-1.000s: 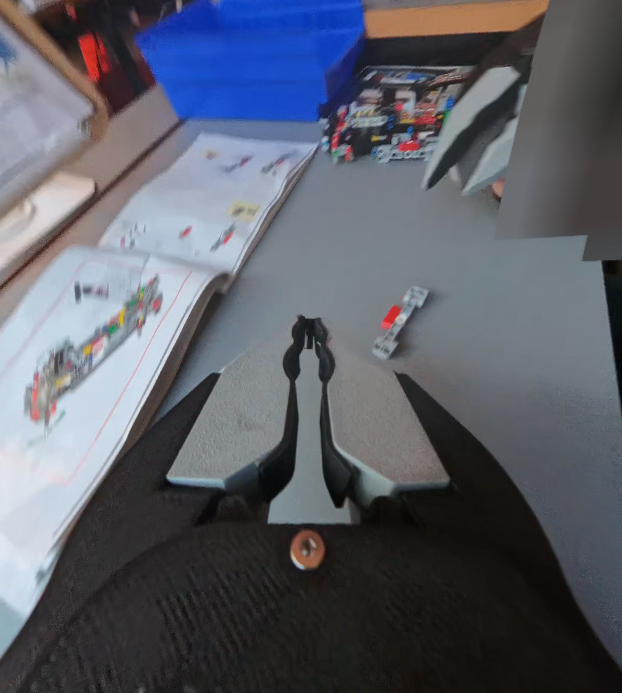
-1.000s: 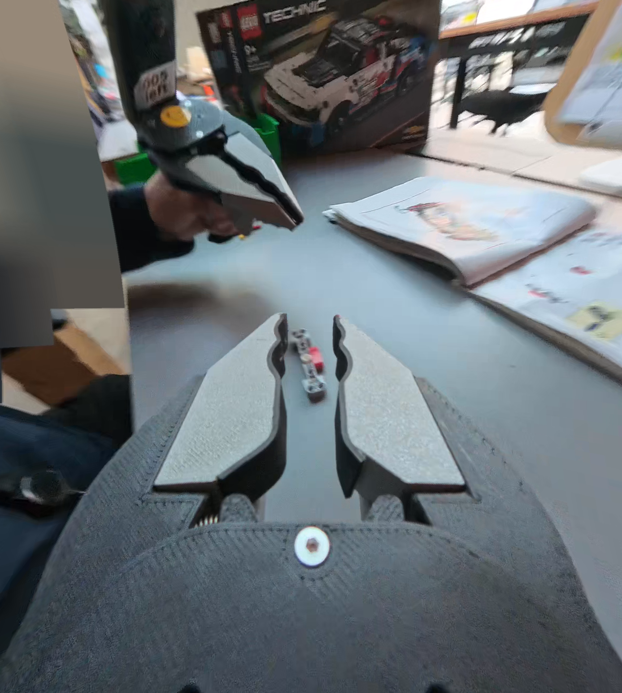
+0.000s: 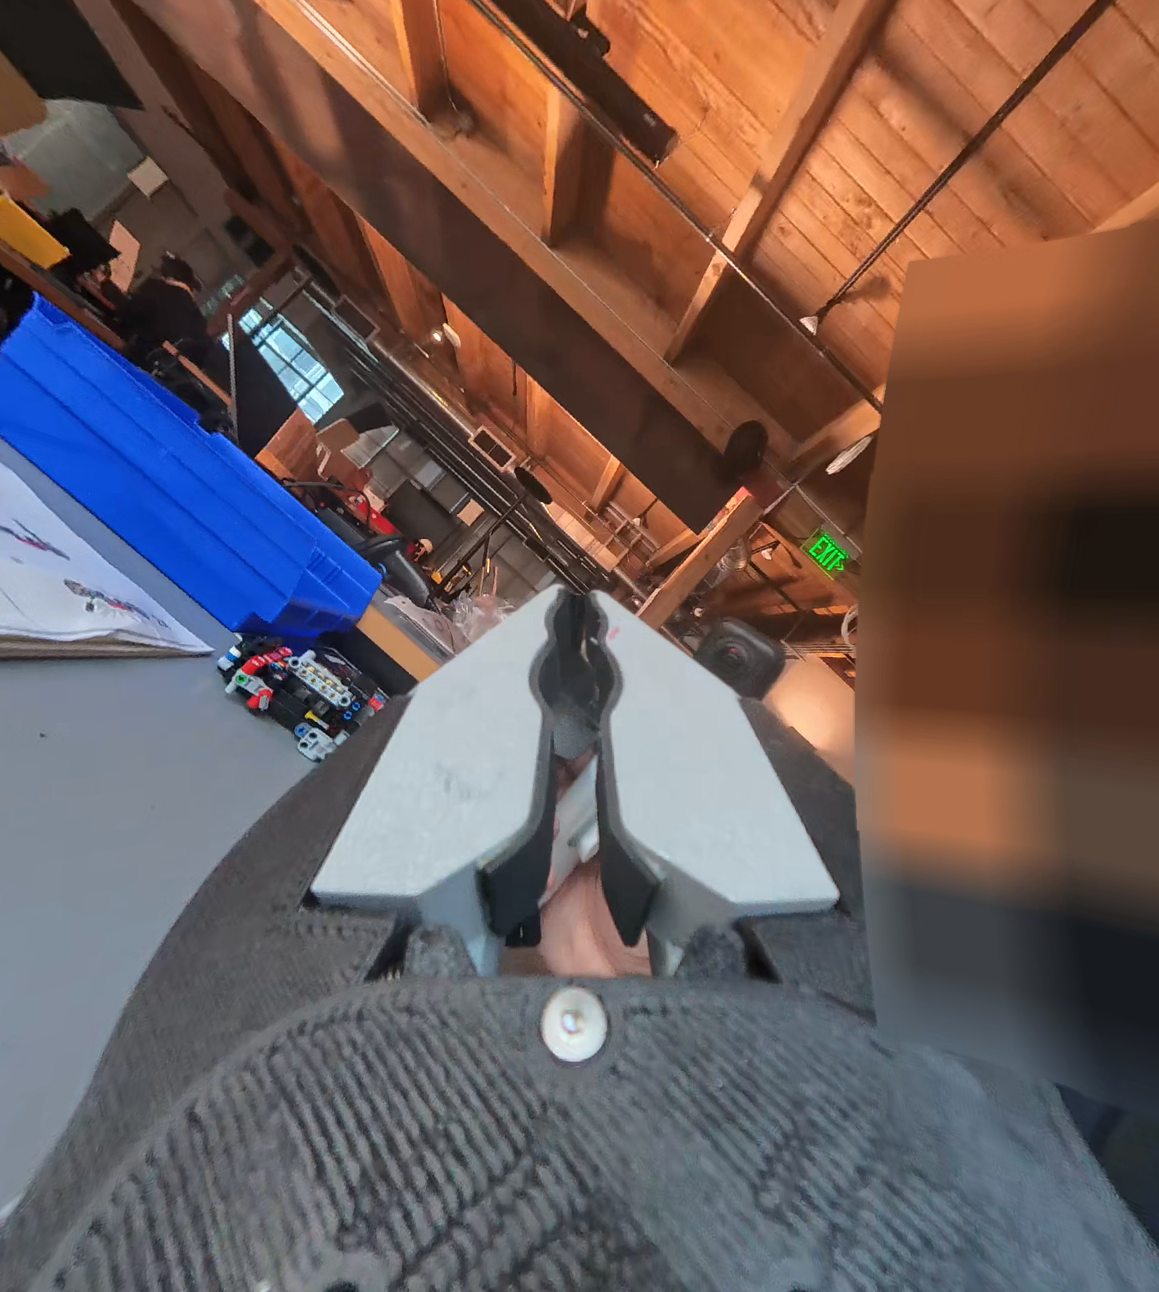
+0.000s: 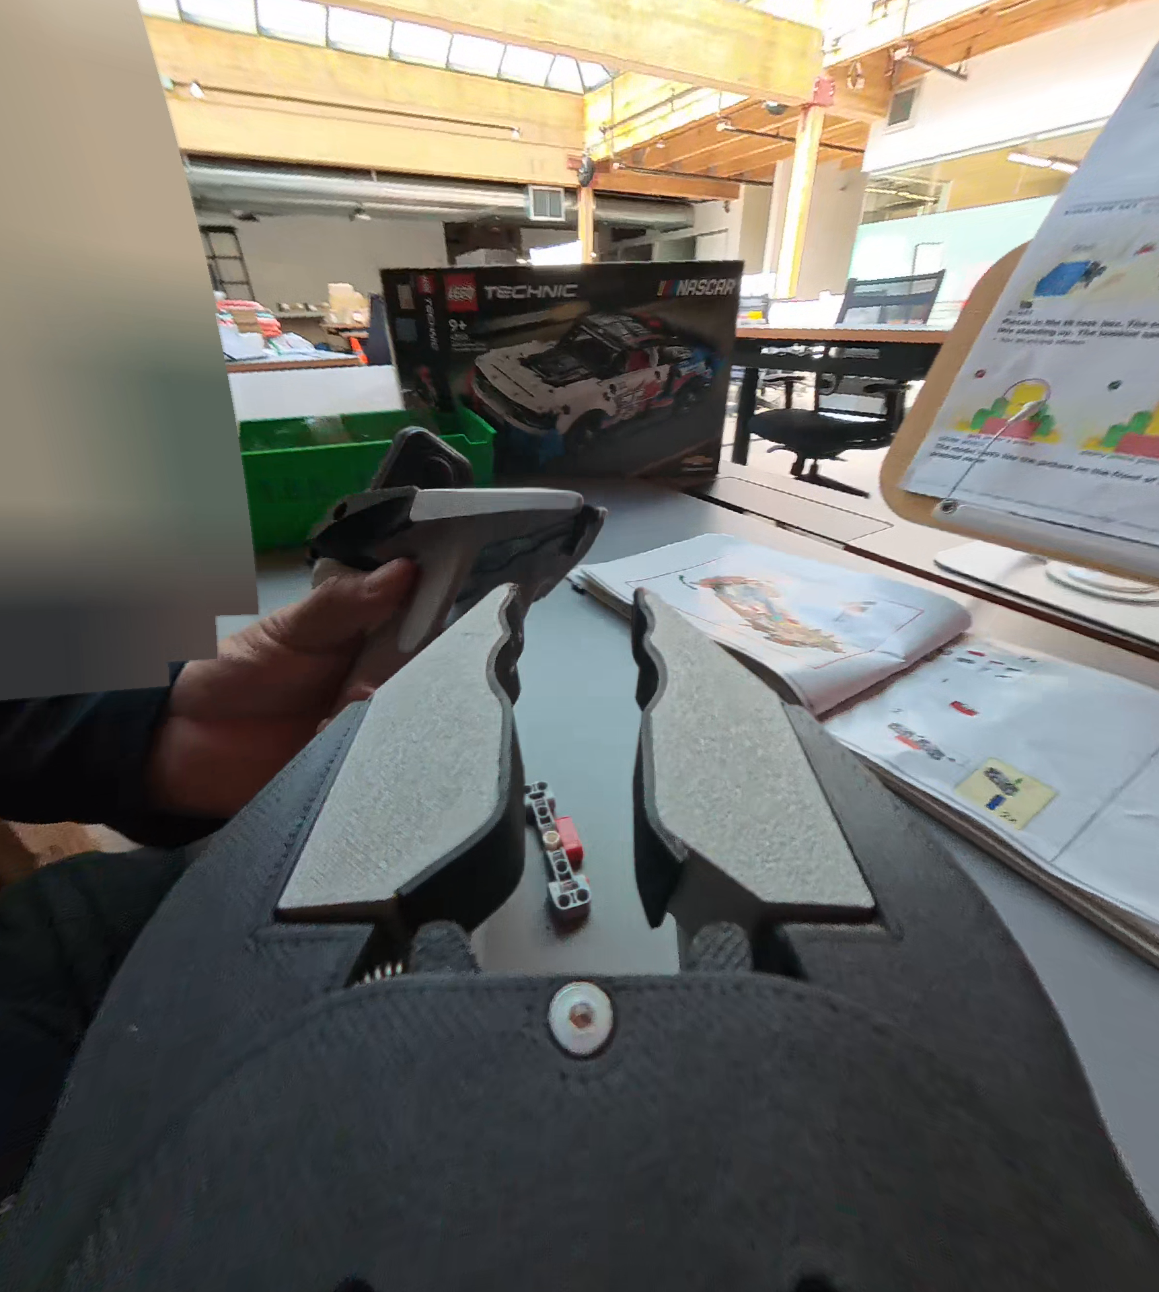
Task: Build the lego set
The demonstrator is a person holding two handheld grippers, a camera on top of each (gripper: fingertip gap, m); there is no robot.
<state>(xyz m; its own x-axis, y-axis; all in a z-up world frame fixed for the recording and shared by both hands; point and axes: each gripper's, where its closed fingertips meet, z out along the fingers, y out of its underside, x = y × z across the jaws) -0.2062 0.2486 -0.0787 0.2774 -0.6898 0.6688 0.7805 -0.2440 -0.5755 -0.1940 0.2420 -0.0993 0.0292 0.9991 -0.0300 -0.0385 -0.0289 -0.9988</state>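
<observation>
Risk lies with the grey-and-red brick piece [image 4: 557, 848] lying loose on the table [image 4: 583, 706] beneath the right gripper [image 4: 573, 629], jaws apart: a careless sweep could knock it, while the left gripper [image 3: 578, 615], jaws together, points ceilingward.

The left gripper [image 3: 578, 603] is raised off the grey table [image 4: 583, 706] and tipped upward, its two fingers closed tip to tip; whether anything is pinched between them cannot be told. In the right wrist view it shows side-on above the table, held by the person's left hand [image 4: 269, 671], a dark sleeve [image 4: 52, 755] behind the wrist. The right gripper [image 4: 575, 615] hangs above the table, angled forward, its fingers spread apart with nothing between the pads.
</observation>
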